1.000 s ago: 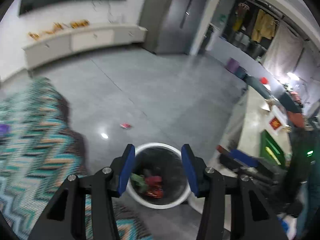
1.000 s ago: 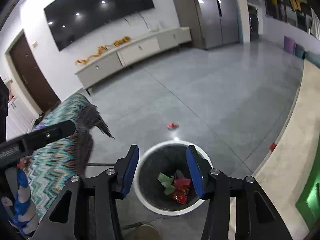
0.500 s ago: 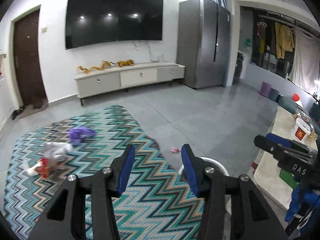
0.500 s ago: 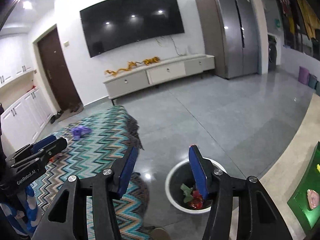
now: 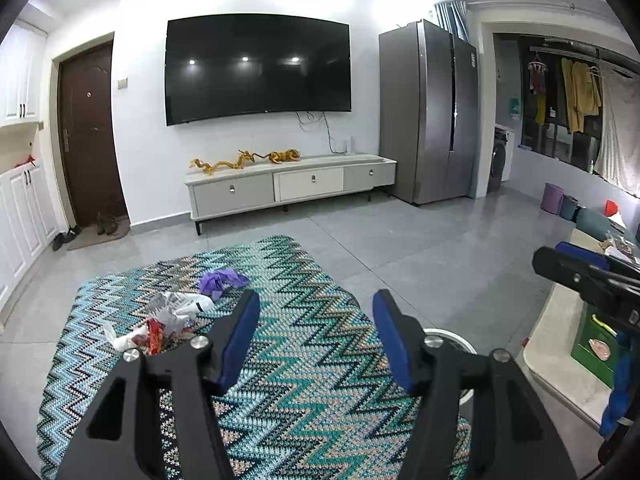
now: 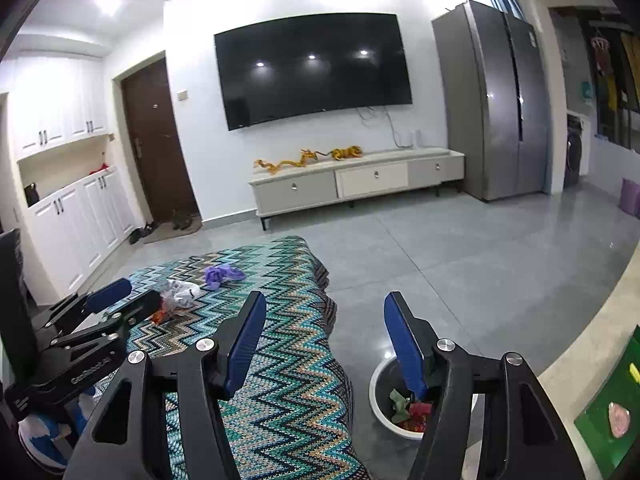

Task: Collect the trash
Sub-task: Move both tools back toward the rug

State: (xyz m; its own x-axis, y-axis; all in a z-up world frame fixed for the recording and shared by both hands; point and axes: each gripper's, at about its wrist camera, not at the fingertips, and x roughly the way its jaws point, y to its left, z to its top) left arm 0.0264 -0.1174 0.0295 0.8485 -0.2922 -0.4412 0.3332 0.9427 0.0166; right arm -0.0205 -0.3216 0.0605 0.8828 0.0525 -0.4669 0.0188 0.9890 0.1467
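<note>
- Two sets of fingers are mine, the left gripper (image 5: 316,336) and the right gripper (image 6: 324,340); both stand parted with nothing between the blue pads, and both have just been spreading wider.
- Past my left fingers (image 5: 240,332) a zigzag rug (image 5: 312,392) covers the near floor, and the trash lies on its far left part.
- A crumpled white wrapper (image 5: 176,308) sits there, touching a red packet (image 5: 154,338) and a white scrap (image 5: 120,338) just nearer to me.
- A purple wad (image 5: 222,280) lies just beyond the white wrapper, toward the far edge of the rug.
- The same little heap shows from my right side, partly behind my left gripper (image 6: 108,312) at the left edge.
- The white bin (image 6: 384,400) stands on the grey floor (image 6: 460,260) just right of the rug, partly hidden behind my right fingers (image 6: 404,344).
- Green and red scraps (image 6: 408,408) lie inside the bin.
- From the left view only the rim of the bin (image 5: 448,338) peeks out beyond my right-hand pad.
- Far off, a long low cabinet (image 5: 292,188) stands under a dark screen (image 5: 256,68) on the wall.
</note>
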